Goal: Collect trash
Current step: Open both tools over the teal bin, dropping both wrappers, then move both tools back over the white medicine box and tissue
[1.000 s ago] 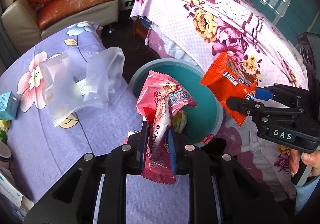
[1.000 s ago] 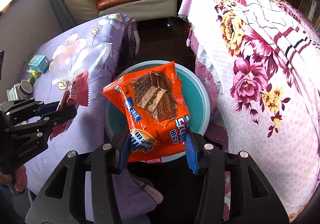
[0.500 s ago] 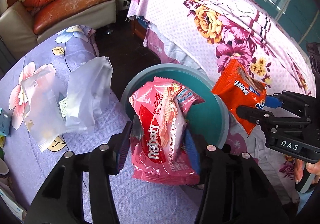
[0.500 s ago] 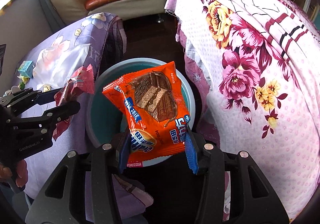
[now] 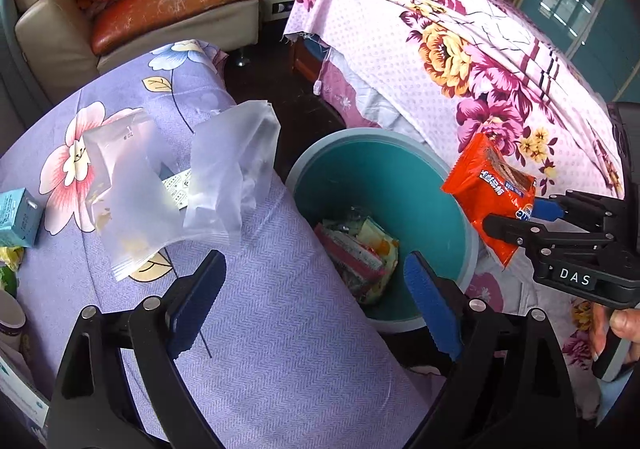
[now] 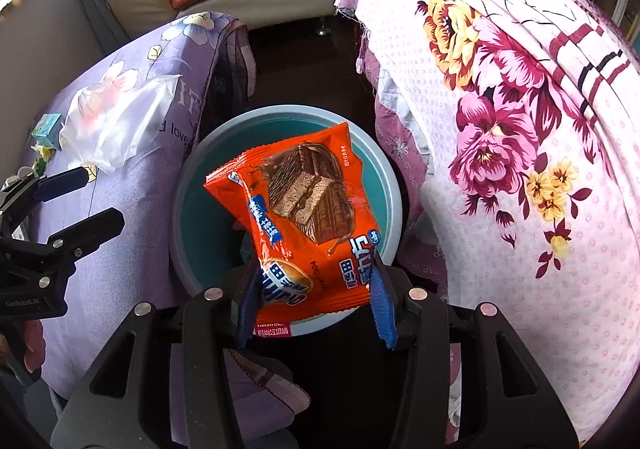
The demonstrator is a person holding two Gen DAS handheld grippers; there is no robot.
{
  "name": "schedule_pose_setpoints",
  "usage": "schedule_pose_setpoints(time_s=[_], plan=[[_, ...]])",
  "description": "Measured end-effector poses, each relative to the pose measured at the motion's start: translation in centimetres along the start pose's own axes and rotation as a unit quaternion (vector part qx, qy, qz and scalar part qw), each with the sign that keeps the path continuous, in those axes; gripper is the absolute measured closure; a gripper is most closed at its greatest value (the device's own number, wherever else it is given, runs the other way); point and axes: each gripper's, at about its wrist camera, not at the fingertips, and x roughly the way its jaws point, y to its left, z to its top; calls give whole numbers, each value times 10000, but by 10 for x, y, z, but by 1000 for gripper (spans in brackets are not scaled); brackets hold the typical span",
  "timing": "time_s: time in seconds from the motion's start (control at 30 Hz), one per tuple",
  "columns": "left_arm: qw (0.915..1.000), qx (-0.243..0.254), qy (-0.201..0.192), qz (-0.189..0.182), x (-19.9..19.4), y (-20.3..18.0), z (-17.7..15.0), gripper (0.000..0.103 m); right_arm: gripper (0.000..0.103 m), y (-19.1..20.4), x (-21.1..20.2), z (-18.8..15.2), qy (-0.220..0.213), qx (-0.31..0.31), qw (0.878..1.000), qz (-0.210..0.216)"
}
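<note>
So the teal trash bin (image 5: 384, 185) sits on the dark floor, squeezed between a desk under a purple flowered cloth (image 5: 280, 329) and a bed with a pink floral cover (image 5: 460, 61). The left gripper (image 5: 312, 289) has just been opening and its blue fingers (image 5: 196, 289) are spread wide with nothing between them, hanging over the desk edge and the bin's rim. Down in the bin there's a little heap of wrappers (image 5: 360, 249), pink and yellow-green. The right gripper (image 6: 312, 301) is pinching an orange snack wrapper (image 6: 296, 217) by its lower end, and the wrapper stands up right over the bin's mouth. On the desk lie a couple of crumpled clear plastic bags (image 5: 168, 185) and a small teal carton (image 5: 18, 217) near the left edge. Back of the room has a beige sofa (image 5: 132, 21) with an orange cushion and a green plush toy on it.
</note>
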Motion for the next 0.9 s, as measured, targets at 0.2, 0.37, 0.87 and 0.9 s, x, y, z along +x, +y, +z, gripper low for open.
schedule_pose_setpoints(time_s=[0.2,0.37,0.87,0.9], plan=[[10000,-74,20,14,-7,14,-13,12,49,13,3,-1,101,-114,9999,25],[9998,-183,12,26,-15,27,-22,12,32,23,-3,-1,90,-173,9998,18],[9965,-763,-249,242,-69,91,-61,10,26,95,-24,0,115,-682,9976,97],[9959,-817,-275,270,-74,98,-65,10,26,103,-25,0,111,-748,9971,118]])
